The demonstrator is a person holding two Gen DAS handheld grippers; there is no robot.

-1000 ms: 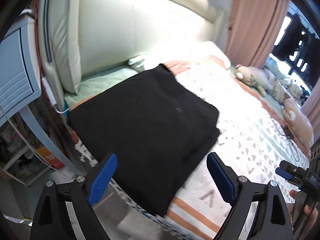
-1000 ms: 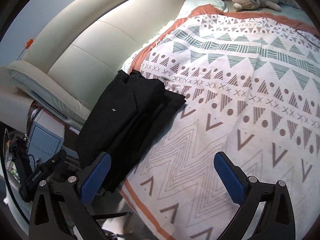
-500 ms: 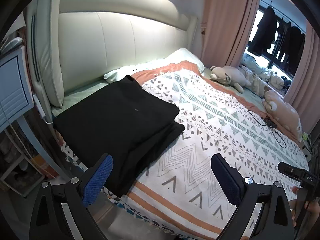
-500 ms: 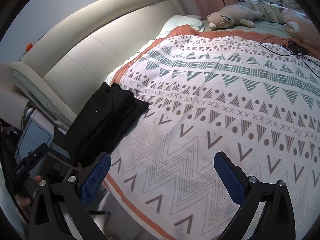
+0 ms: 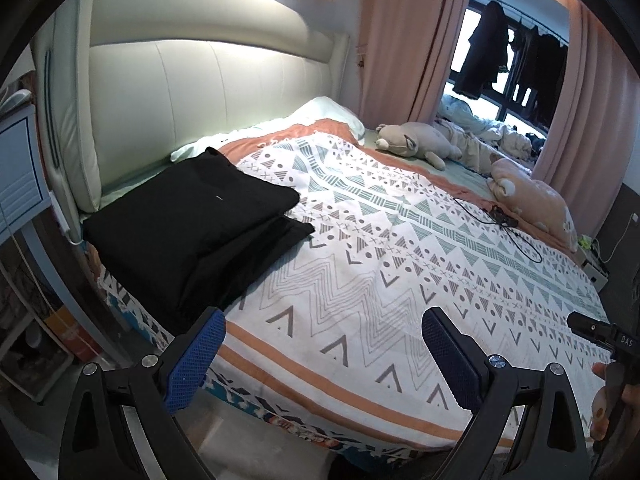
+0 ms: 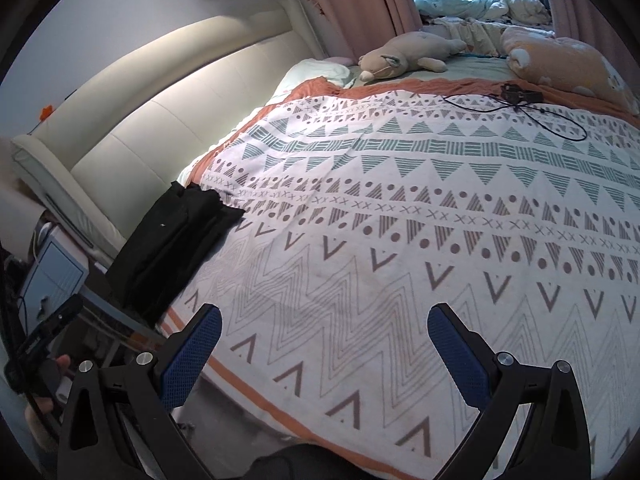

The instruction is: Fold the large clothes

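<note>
Across both wrist views stretches a large bed under a patterned blanket (image 5: pixel 400 248) of white, grey-green and orange triangles, zigzags and stripes. Behind it stands a cream padded headboard (image 5: pixel 192 92), with pink curtains (image 5: pixel 404 40) at the far side and dark clothes on a rail (image 5: pixel 516 60) in front of the window. Folded black garment (image 5: pixel 192 224) lies flat at the bed's near-left corner, close to the headboard, one edge at the mattress edge; it looks like two stacked folded layers, the lower one sticking out toward the blanket's middle, though whether this is one piece or two is hard to tell. A small white mark shows on its top face. In the right wrist view the same black garment (image 6: pixel 176 244) sits far left, well apart from that gripper.

A pale green pillow (image 5: pixel 328 112) lies by the headboard. Beyond the blanket rest a beige plush toy (image 5: pixel 412 140) and a peach plush toy (image 5: pixel 536 204). A black cable (image 5: pixel 500 220) trails over the blanket near the peach toy. A blue-grey bedside cabinet (image 5: pixel 20 176) stands left of the bed.

Left gripper (image 5: pixel 320 352) is held off the near edge of the bed, blue-padded fingers spread wide, nothing between them, not touching the garment. Right gripper (image 6: pixel 324 348) hangs over the blanket's near edge, likewise spread wide and empty. A hand (image 5: pixel 608 400) on the other tool's handle shows at the right edge of the left view.
</note>
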